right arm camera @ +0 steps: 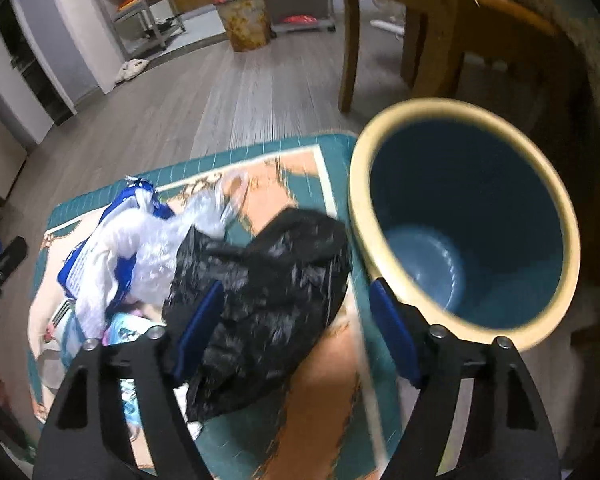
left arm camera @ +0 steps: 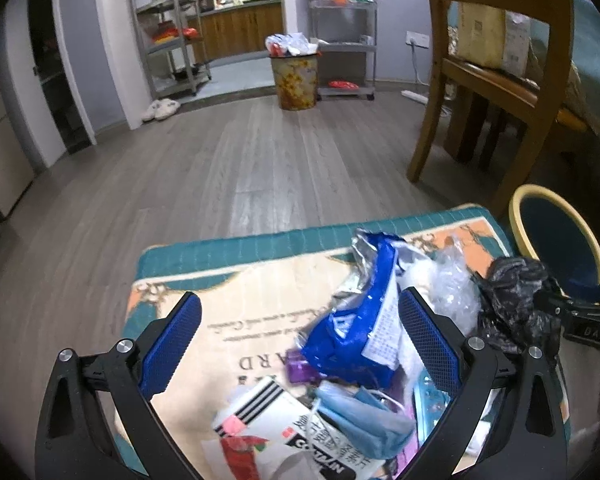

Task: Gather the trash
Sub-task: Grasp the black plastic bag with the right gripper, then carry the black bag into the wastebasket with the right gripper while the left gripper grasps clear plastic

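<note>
A pile of trash lies on a patterned mat (left arm camera: 260, 280): a blue and white wrapper (left arm camera: 356, 328), a clear plastic bag (left arm camera: 452, 292), a blue face mask (left arm camera: 360, 412) and a printed packet (left arm camera: 268, 412). My left gripper (left arm camera: 300, 320) is open, its fingers on either side of the blue wrapper. My right gripper (right arm camera: 296, 316) is open, with a crumpled black plastic bag (right arm camera: 268, 292) between its fingers, against the left one. That black bag also shows in the left wrist view (left arm camera: 516, 300). A blue bin with a cream rim (right arm camera: 460, 220) stands empty just right of the mat.
A wooden chair (left arm camera: 480, 80) stands behind the bin (left arm camera: 556, 240), next to a covered table. A full waste basket (left arm camera: 296, 76), metal shelves (left arm camera: 168, 32) and slippers (left arm camera: 160, 110) are across the grey wooden floor.
</note>
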A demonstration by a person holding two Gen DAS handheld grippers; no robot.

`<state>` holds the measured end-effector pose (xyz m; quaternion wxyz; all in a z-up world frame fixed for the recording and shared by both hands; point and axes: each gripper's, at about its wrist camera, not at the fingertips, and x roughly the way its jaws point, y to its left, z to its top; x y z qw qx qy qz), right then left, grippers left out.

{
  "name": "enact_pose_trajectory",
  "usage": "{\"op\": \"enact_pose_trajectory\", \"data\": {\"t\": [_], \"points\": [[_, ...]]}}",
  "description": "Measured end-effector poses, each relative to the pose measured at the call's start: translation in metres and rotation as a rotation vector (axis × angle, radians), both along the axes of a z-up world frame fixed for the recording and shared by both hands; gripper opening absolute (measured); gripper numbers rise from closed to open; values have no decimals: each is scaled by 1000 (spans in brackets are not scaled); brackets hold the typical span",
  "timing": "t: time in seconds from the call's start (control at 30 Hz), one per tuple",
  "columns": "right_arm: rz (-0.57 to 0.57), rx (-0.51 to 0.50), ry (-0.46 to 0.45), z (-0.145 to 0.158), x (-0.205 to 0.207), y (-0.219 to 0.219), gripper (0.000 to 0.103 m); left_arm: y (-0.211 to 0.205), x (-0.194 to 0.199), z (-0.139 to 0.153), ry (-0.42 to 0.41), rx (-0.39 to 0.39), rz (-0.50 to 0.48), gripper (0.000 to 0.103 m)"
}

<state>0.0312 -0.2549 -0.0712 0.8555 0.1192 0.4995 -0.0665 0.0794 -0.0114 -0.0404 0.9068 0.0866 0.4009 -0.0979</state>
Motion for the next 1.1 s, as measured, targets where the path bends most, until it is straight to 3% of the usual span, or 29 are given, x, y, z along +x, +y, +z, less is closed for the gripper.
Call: {"op": "enact_pose_trajectory", "data": {"t": [0.2, 0.3, 0.33, 0.43, 0.63, 0.77, 0.87, 0.97, 1.1], "points": [[32, 59, 56, -16, -3, 11, 57, -8, -1, -6, 6, 20, -26, 97], [24, 94, 49, -16, 1, 8, 37, -11, -2, -6, 6, 22, -37, 97], [20, 97, 47, -15, 1, 6, 23, -12, -3, -7, 6, 25, -42, 97], [-3, 128, 30, -9, 1, -2, 9, -15, -5, -6, 5, 25, -53, 96], [-21, 105, -77, 37, 4, -18, 5, -34, -8, -3, -1, 3, -98, 96], [52, 84, -105, 79, 8, -30, 5, -58, -6, -4, 11, -13, -150, 94], [121, 22, -138, 103, 8, -38, 5, -84, -2, -10, 44, -34, -195, 82], [124, 9, -162, 112, 5, -53, 5, -107, 1, -22, 89, -26, -232, 72], [116, -12, -164, 104, 7, -67, 5, -132, 4, -42, 136, 24, -278, 68]]}}
